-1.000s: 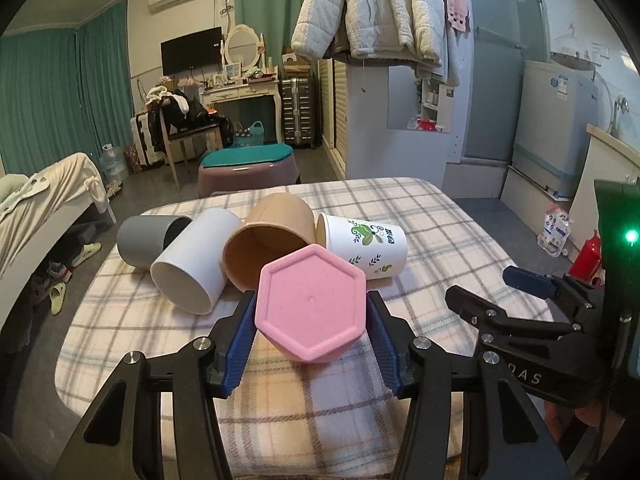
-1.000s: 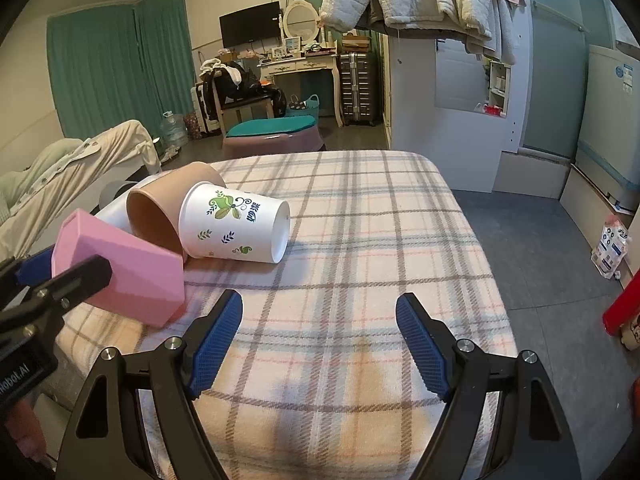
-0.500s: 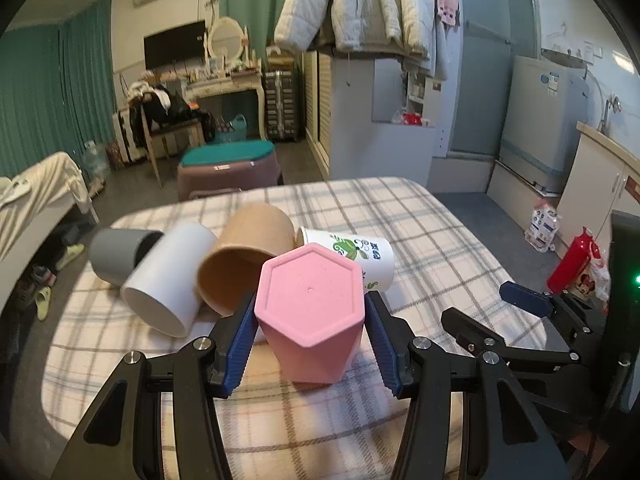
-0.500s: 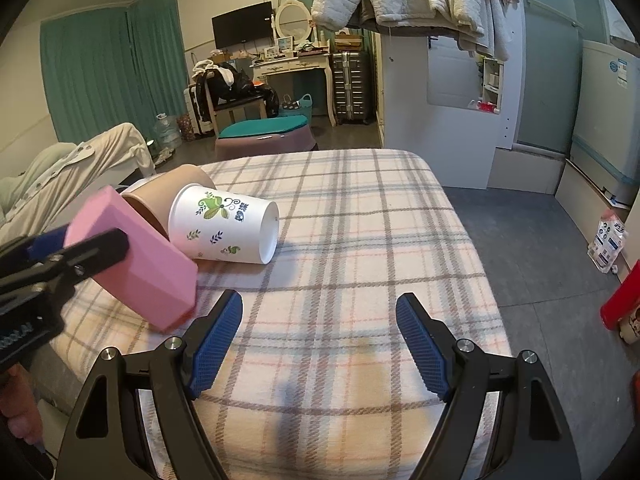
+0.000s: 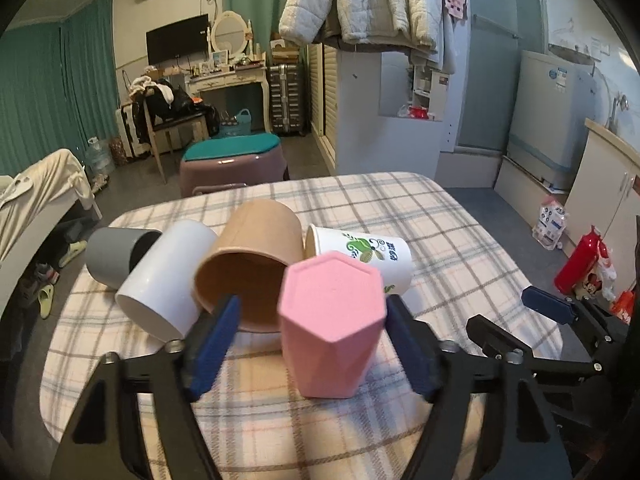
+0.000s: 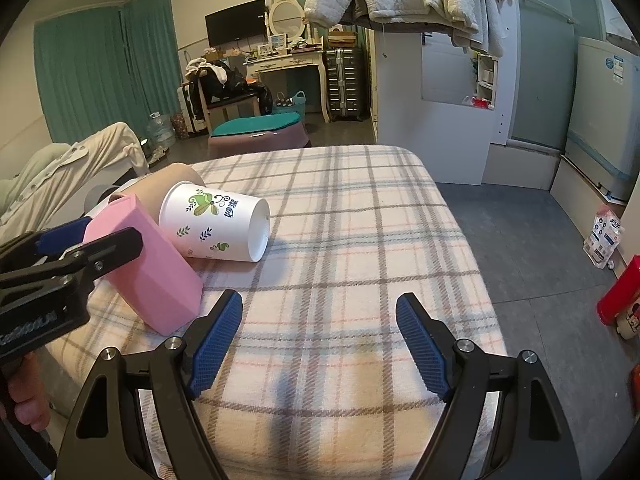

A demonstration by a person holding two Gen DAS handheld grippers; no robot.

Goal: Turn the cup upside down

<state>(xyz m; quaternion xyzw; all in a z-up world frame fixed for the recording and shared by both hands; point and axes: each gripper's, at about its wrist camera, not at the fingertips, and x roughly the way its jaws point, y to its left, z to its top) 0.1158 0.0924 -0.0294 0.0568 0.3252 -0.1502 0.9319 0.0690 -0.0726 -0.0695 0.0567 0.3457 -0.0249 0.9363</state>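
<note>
Left wrist view: the pink hexagonal cup [image 5: 332, 324] stood base-up on the plaid tablecloth [image 5: 448, 232], mouth down against the cloth, between the fingers of the left gripper [image 5: 308, 344]. The left pad [image 5: 218, 334] sat clearly apart from the cup wall; the right pad [image 5: 406, 344] was close beside it, contact not discernible. So the left gripper read as released, or at most grazing on one side. Behind the pink cup lay four more on their sides: grey cup [image 5: 116, 256], white cup [image 5: 168, 276], tan cup [image 5: 252, 264] and printed paper cup [image 5: 364, 256]. Right wrist view: the pink cup [image 6: 146, 270] showed tilted in the fisheye with its lower edge on the cloth, left gripper [image 6: 76, 248] around its upper part. The right gripper [image 6: 320, 344] hovered spread wide over bare cloth, holding nothing, well clear of the printed paper cup [image 6: 220, 220]. Judgement: the flip of the pink cup looked essentially done; what was left was backing the left gripper off cleanly without knocking it over. The other cups were not inverted.
</note>
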